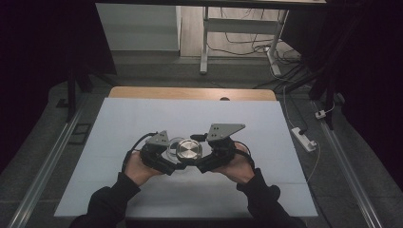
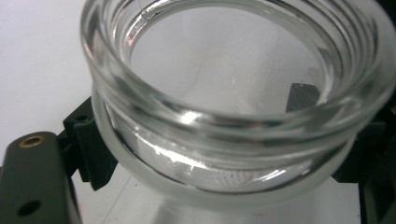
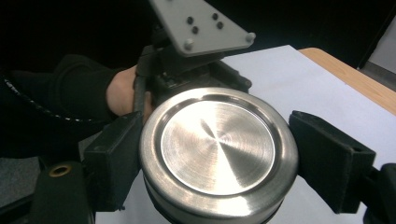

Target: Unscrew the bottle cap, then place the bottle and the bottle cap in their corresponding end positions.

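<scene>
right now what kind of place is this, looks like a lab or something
Probably a lab or a recording workspace, not a home: a white-topped table set under dark surroundings, loose cables and a power strip on the grey floor, and a bare desk frame behind.

So colour-wise it's a pretty muted setup: the round brushed-steel lid (image 3: 218,149) is silvery with fine swirl marks fanning out from its middle, and the clear round glass jar (image 2: 233,112) has no tint at all, just white glints on its threaded rim. The black two-jaw left gripper (image 1: 164,159) and black two-jaw right gripper (image 1: 209,159) each carry a pale grey three-cornered plate dotted with dark screws, plus a small brassy ring near the jaws. The sleeves are black, the flat table sheet (image 1: 142,118) is plain bluish white, and a light wooden edge (image 1: 190,93) peeks out tan at the far side.
</scene>
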A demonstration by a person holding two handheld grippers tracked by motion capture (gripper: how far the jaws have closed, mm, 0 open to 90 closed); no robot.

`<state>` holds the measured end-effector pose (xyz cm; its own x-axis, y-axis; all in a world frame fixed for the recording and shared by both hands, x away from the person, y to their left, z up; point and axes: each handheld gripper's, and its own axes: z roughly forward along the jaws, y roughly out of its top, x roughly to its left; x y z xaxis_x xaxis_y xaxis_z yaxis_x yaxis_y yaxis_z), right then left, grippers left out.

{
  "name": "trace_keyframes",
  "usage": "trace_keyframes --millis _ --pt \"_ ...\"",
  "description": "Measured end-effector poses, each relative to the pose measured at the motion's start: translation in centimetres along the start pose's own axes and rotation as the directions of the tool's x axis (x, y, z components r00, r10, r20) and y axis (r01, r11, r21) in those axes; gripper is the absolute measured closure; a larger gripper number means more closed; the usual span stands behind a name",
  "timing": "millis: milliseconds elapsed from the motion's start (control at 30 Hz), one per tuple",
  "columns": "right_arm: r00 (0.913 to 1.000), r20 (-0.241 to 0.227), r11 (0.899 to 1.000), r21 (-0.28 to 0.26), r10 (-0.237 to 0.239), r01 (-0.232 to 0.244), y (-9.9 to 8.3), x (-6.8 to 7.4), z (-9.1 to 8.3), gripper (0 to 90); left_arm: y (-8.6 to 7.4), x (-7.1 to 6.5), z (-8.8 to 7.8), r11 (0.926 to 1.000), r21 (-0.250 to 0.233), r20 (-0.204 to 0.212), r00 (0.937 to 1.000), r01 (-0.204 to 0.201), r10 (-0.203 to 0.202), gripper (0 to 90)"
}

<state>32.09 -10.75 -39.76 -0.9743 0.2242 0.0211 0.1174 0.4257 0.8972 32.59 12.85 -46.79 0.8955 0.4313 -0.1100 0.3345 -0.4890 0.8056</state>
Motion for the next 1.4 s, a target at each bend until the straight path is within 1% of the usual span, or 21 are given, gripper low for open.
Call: trace_keyframes --millis 233,400,467,500,667,767,900,1233,1300,1400 --pt "1.0000 -0.007 1.000 0.013 -0.004 0.004 -0.4 0.6 0.0 19.8 0.0 0.1 0.0 1.0000 0.003 -0.017 0.9999 0.001 -0.001 15.5" --pt "1.0000 -0.009 1.000 0.007 0.003 -0.003 -0.8 0.8 -0.4 19.8 0.1 0.4 0.1 0.9999 0.011 -0.025 0.9997 -0.006 0.006 15.5" --pt "1.0000 -0.005 1.000 0.004 0.000 0.000 -0.9 0.8 -0.5 19.8 0.1 0.5 0.1 1.0000 0.007 -0.029 0.9996 0.003 -0.003 15.5" --pt "1.0000 -0.005 1.000 0.002 0.007 -0.007 -0.9 0.9 -0.6 19.8 0.0 0.6 0.1 1.0000 0.008 -0.031 0.9995 0.003 -0.003 15.5" --pt "1.0000 -0.005 1.000 -0.002 0.008 -0.008 -0.9 1.1 -0.9 19.8 0.0 0.9 0.2 0.9999 0.014 -0.048 0.9988 0.007 -0.007 15.5" --pt "1.0000 -0.005 1.000 -0.001 0.002 -0.002 -1.0 1.4 -1.1 19.8 -0.1 1.2 0.2 0.9998 0.005 -0.051 0.9985 0.020 -0.019 15.5" --pt "1.0000 -0.002 1.000 0.001 0.005 -0.005 -1.2 1.6 -1.2 19.8 0.0 1.5 0.1 0.9997 -0.002 -0.059 0.9979 0.026 -0.026 15.5" --pt "1.0000 0.009 1.000 0.011 0.002 -0.002 -2.1 2.1 -1.3 19.8 0.3 2.0 0.5 0.9997 -0.006 -0.076 0.9968 0.023 -0.024 15.5" --pt "0.9999 0.011 1.000 0.014 -0.007 0.007 -2.3 2.3 -1.2 19.8 0.4 2.1 0.5 0.9998 -0.007 -0.078 0.9967 0.018 -0.019 15.5" --pt "0.9999 0.011 1.000 0.019 -0.012 0.011 -2.5 2.4 -1.1 19.8 0.6 2.2 0.6 0.9997 -0.016 -0.080 0.9966 0.021 -0.022 15.5"
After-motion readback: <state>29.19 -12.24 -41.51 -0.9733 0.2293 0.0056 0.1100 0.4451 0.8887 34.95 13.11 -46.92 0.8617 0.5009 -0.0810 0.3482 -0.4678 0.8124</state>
